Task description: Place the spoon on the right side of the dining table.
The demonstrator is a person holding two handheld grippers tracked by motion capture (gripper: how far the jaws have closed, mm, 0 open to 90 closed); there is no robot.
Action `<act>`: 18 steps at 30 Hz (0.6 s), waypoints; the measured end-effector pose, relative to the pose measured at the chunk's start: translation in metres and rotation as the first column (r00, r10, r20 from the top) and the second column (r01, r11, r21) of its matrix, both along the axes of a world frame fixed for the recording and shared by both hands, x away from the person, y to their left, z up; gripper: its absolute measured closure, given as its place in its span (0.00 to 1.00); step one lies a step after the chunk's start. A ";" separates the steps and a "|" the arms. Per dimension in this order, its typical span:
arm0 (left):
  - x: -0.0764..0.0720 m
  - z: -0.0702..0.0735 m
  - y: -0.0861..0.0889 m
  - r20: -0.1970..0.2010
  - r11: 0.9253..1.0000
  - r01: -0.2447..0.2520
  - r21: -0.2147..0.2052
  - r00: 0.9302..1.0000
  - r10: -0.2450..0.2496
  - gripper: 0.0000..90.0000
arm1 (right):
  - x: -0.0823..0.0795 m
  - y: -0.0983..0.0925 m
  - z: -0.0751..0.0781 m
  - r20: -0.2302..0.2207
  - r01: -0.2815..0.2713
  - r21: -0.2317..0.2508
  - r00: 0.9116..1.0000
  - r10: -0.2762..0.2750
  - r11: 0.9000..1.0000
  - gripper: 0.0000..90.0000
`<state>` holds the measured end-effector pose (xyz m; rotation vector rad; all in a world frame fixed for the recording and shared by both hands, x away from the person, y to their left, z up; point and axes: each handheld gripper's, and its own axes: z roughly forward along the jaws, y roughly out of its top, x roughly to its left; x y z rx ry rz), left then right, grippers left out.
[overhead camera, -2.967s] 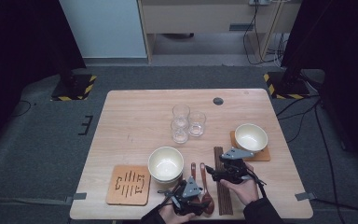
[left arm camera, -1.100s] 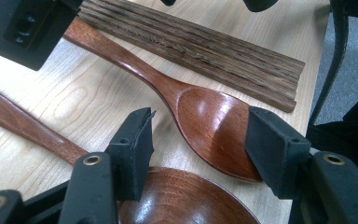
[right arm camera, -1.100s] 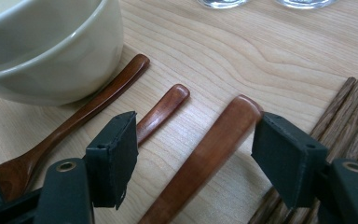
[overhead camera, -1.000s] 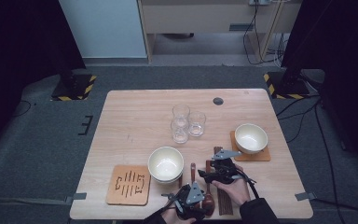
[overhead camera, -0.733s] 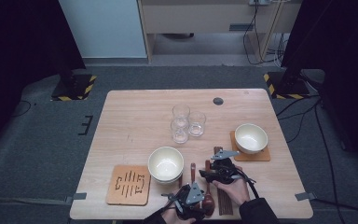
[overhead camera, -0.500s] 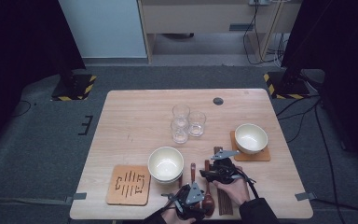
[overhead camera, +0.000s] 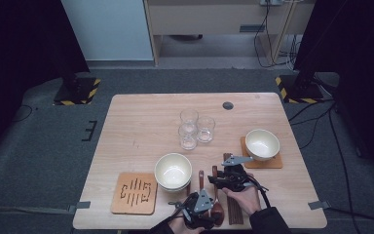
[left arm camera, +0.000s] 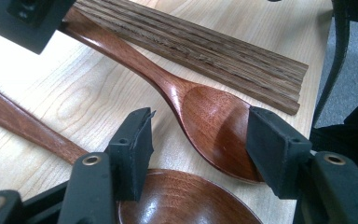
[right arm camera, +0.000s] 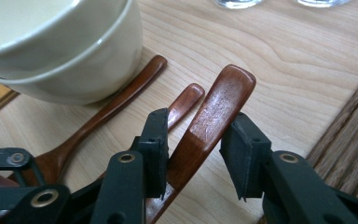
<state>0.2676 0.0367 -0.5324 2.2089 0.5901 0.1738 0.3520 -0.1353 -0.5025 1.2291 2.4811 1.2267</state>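
Three dark wooden spoons lie near the table's front edge. My right gripper is shut on the handle of one wooden spoon, whose end tilts up off the table. This spoon's bowl rests on the wood between the jaws of my left gripper, which stands open astride it. A second spoon's bowl sits just under the left jaws. Two more spoon handles run toward the stacked cream bowls.
A bundle of dark chopsticks lies right beside the spoons. An empty wooden coaster is front left, another cream bowl sits on a coaster at the right, and three glasses stand mid-table.
Over three seconds my right gripper has shifted a little left and toward the front edge, and the left one slightly right. In the last second hardly anything has moved.
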 end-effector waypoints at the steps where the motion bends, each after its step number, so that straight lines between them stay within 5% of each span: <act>1: 0.000 0.000 0.000 -0.001 1.000 -0.001 -0.001 1.000 0.001 0.44 | 0.000 0.000 0.001 0.001 -0.003 0.006 1.000 0.003 1.000 0.70; 18: 0.004 0.000 0.002 -0.005 1.000 -0.026 -0.004 1.000 0.026 0.44 | -0.001 -0.009 0.013 0.035 -0.005 0.116 0.999 0.001 0.993 0.77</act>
